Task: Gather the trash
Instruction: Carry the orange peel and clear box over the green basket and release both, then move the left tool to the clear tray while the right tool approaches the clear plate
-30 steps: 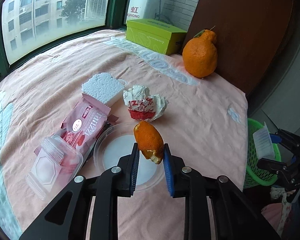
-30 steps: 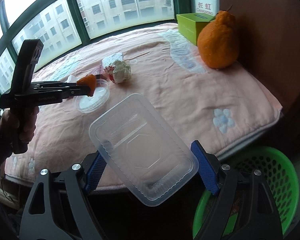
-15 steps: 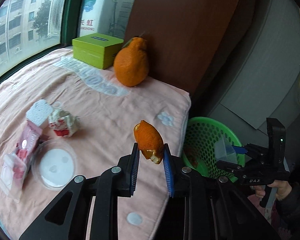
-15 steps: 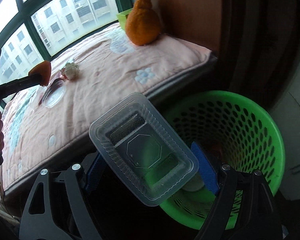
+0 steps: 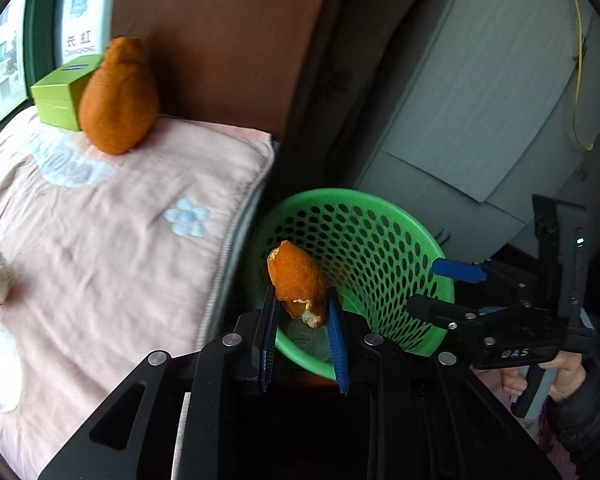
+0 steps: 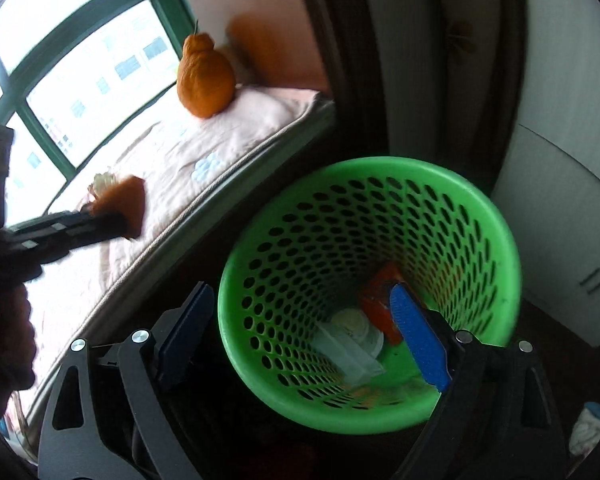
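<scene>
**Peel over basket rim; clear tray released**

Left gripper (image 5: 302, 332) clamped on the orange peel (image 5: 296, 282). Peel's long axis runs up and slightly left out of the pads in the left wrist view, pointed end uppermost, torn pale edge low against the right pad. It hangs in front of the near-left wall of the green basket (image 5: 380, 204), which stands on the floor just beside the edge of the pink cushion (image 5: 100, 240).

Right gripper (image 6: 304, 336) jaws wide apart and have just been opening; nothing between them. Left pad is outside the basket wall, right pad above its interior. The clear plastic tray (image 6: 348, 354) lies at the basket bottom, tilted, beside a round white lid (image 6: 358, 326) and a red wrapper (image 6: 378, 300).

Change from a second ago: the peel was over the cushion above a round lid, and is now off the cushion at the basket. The tray was gripped in the right jaws; now it is in the basket.

Whole orange fruit (image 5: 118, 98) upright, in front of the green box (image 5: 58, 98).
</scene>
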{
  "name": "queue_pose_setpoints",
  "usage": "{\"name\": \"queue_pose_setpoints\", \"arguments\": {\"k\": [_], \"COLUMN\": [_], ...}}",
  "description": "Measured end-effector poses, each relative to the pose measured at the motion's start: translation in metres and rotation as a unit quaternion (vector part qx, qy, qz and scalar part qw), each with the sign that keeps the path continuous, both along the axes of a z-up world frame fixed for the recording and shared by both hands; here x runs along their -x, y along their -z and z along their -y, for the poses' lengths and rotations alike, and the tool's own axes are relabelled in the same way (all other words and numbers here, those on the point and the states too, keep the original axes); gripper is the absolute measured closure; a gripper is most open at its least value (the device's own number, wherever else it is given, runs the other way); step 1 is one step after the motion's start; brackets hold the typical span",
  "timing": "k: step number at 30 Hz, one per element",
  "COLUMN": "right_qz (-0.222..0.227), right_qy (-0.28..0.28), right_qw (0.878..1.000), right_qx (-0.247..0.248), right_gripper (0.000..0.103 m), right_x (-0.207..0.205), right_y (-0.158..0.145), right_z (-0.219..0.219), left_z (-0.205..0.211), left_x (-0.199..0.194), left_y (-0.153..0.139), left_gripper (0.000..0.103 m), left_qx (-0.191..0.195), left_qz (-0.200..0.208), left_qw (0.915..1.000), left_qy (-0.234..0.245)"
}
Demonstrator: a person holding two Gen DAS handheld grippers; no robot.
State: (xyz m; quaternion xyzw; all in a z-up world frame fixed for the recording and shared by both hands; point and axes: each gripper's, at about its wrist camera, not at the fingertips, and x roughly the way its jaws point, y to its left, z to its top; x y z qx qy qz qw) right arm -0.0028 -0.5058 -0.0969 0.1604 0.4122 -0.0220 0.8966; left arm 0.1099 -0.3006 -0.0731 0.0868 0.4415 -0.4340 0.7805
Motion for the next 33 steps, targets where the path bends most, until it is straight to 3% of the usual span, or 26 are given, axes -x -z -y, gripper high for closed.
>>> {"name": "queue_pose_setpoints", "arguments": {"k": [5, 12, 16, 25, 33], "right_qz": [0.025, 0.042, 0.041, 0.046, 0.047], "right_qy": [0.019, 0.035, 0.037, 0.0, -0.065], "right_qw": [0.999, 0.998, 0.998, 0.999, 0.997], "right_qx": [-0.01, -0.017, -0.024, -0.024, -0.014], "right_gripper": [0.014, 0.014, 0.014, 0.014, 0.014], "right_x": [0.02, 0.042, 0.046, 0.035, 0.002], "right_y": [-0.011, -0.017, -0.017, -0.021, -0.028], "right_z": [0.013, 0.021, 0.021, -0.009, -0.062], "left_z": [0.031, 0.055, 0.051, -0.004, -0.093], "left_x": [0.009, 0.021, 0.026, 0.024, 0.004], "left_y": [0.013, 0.023, 0.019, -0.006, -0.022], "left_gripper": [0.078, 0.052, 0.047, 0.038, 0.036], "left_qx": [-0.02, -0.026, -0.024, -0.022, -0.037], "left_qz": [-0.006, -0.01, -0.005, 0.023, 0.054], "left_qw": [0.9996, 0.9992, 0.9994, 0.9987, 0.9886], "left_qy": [0.02, 0.03, 0.026, -0.04, -0.135]}}
